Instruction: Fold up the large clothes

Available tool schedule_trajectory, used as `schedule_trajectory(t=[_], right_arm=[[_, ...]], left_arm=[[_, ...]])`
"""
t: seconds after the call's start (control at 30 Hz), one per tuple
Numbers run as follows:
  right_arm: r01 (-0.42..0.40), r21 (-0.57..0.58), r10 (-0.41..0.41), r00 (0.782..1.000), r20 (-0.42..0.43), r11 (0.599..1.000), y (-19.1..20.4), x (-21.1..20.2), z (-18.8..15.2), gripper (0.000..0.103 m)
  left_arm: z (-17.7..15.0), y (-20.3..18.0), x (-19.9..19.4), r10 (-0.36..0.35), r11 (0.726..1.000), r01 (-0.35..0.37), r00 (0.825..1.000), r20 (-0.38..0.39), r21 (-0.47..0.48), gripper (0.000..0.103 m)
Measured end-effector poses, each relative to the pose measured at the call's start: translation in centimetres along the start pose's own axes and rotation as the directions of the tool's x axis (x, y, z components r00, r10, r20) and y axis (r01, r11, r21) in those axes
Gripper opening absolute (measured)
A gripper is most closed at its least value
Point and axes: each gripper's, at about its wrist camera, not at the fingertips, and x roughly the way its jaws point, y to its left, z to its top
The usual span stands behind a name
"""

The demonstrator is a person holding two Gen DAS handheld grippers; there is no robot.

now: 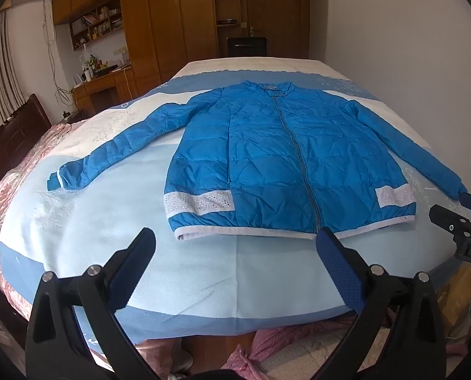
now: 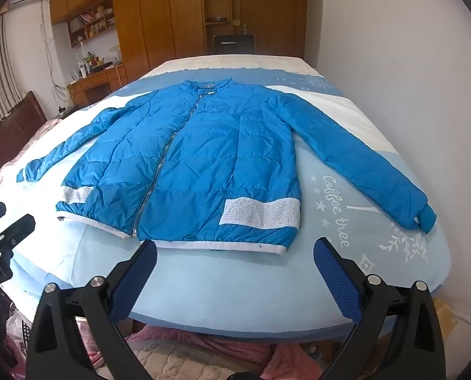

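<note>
The blue jacket (image 1: 286, 164) is laid flat, zipped, on the bed (image 1: 203, 272) for folding; left claw (image 1: 235, 250) and right claw (image 2: 235, 259) are held wide open, empty.

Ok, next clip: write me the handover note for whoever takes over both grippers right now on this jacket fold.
Left gripper: open, empty, hovering short of the hem.
Right gripper: open, empty, also just short of the hem.
Blue jacket: flat on the bed, front up, zipped, collar at the far end, both sleeves spread outward.
Done: jacket laid out; no fold made.
Left: fold the left sleeve and right sleeve in across the body, then fold the body, probably hem toward collar.
</note>
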Motion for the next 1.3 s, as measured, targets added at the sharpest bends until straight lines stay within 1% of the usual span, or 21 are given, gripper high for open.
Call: schedule_trajectory(t=[1.3], right_arm=[[-0.004, 0.002, 0.004, 1.000, 0.001, 1.000, 0.30, -0.06, 0.10, 0.099]], left_arm=[[0.08, 0.23, 0.12, 0.004, 1.000, -0.004, 1.000, 0.005, 0.000, 0.100]])
